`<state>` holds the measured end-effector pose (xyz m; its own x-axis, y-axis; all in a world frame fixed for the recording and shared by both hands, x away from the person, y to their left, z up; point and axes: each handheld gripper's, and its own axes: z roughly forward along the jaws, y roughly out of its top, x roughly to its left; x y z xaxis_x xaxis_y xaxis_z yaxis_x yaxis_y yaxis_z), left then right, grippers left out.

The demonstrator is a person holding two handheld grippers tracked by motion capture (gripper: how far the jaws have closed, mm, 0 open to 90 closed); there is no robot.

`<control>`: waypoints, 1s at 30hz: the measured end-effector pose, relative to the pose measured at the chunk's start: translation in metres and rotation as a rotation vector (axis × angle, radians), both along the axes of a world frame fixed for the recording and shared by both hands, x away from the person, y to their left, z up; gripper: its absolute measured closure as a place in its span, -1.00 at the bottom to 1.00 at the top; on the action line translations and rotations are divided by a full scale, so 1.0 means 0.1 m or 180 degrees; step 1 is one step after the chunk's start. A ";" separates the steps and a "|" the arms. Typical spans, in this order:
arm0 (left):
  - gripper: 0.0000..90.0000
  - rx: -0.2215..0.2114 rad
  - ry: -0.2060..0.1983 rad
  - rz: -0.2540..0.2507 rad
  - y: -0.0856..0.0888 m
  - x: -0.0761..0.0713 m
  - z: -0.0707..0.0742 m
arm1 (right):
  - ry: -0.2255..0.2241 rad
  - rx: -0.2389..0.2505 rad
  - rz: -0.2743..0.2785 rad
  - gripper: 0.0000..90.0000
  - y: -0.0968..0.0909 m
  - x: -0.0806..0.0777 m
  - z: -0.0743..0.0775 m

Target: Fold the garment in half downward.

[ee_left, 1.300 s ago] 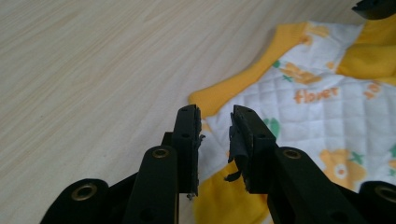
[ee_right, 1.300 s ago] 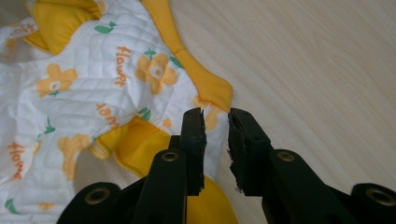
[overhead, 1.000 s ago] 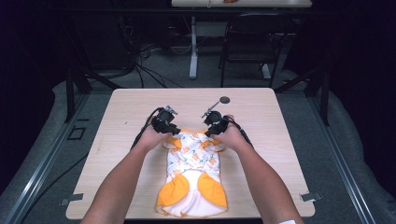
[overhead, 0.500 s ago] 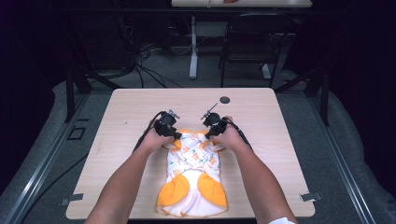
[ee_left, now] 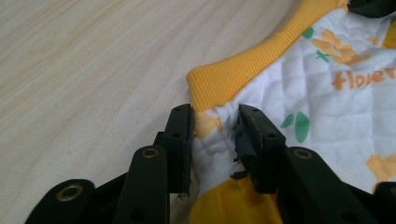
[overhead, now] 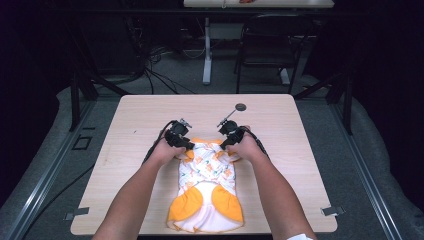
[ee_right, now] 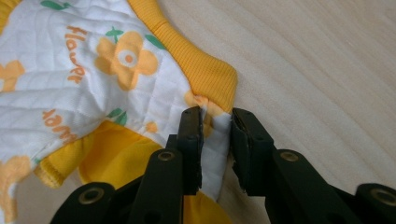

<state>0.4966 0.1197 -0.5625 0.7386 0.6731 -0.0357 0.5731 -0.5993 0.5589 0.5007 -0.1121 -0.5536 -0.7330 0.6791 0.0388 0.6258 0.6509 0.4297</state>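
Observation:
A white quilted baby garment [overhead: 207, 172] with orange flowers and orange trim lies flat on the wooden table [overhead: 135, 125], near the front edge. My left gripper [overhead: 181, 141] is at the garment's far left corner and is shut on the white cloth just below the orange ribbed band [ee_left: 233, 77]; the left gripper [ee_left: 215, 119] has a fold pinched between its jaws. My right gripper [overhead: 229, 140] holds the far right corner in the same way. In the right gripper view the gripper [ee_right: 215, 119] pinches a fold of cloth beside the ribbed band [ee_right: 205, 70].
A small dark round disc [overhead: 240, 106] lies on the table beyond the right gripper. Bare wood stretches to the left, right and far side of the garment. Past the table stand a chair [overhead: 265, 55], a table leg [overhead: 206, 50] and floor cables [overhead: 155, 75].
Both hands and grippers have drawn a little toward the person, keeping hold of the garment's far corners. The garment's lower part has stayed put.

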 end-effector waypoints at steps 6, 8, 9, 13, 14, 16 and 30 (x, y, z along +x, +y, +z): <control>0.66 -0.0011 0.0020 -0.0036 0.00 0.00 0.00 | 0.0005 0.0014 0.0006 0.79 0.02 -0.02 0.00; 0.73 -0.0016 0.0016 -0.0047 0.00 -0.01 0.00 | -0.0020 -0.0035 0.0045 0.85 0.04 -0.03 0.00; 0.75 -0.0024 0.0010 -0.0052 0.00 -0.01 0.00 | -0.0041 -0.0038 0.0057 0.86 0.04 -0.04 0.00; 0.79 -0.0023 -0.0011 -0.0047 0.00 -0.02 0.00 | -0.0161 -0.0088 0.0091 0.89 0.06 -0.07 0.00; 0.82 -0.0018 -0.0017 -0.0032 0.00 -0.02 0.01 | -0.0237 -0.0099 0.0106 0.90 0.07 -0.10 -0.01; 0.83 0.0011 -0.0040 -0.0017 -0.01 -0.03 0.01 | -0.0277 -0.0171 0.0167 0.91 0.07 -0.12 0.01; 0.84 0.0001 -0.0290 -0.0106 0.07 -0.15 0.27 | -0.0496 -0.0108 0.0374 0.93 0.04 -0.27 0.25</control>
<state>0.4819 0.1264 -0.5354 0.7608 0.6481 0.0327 0.4998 -0.6173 0.6076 0.4740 -0.1086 -0.5287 -0.8027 0.5874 -0.1028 0.4722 0.7314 0.4920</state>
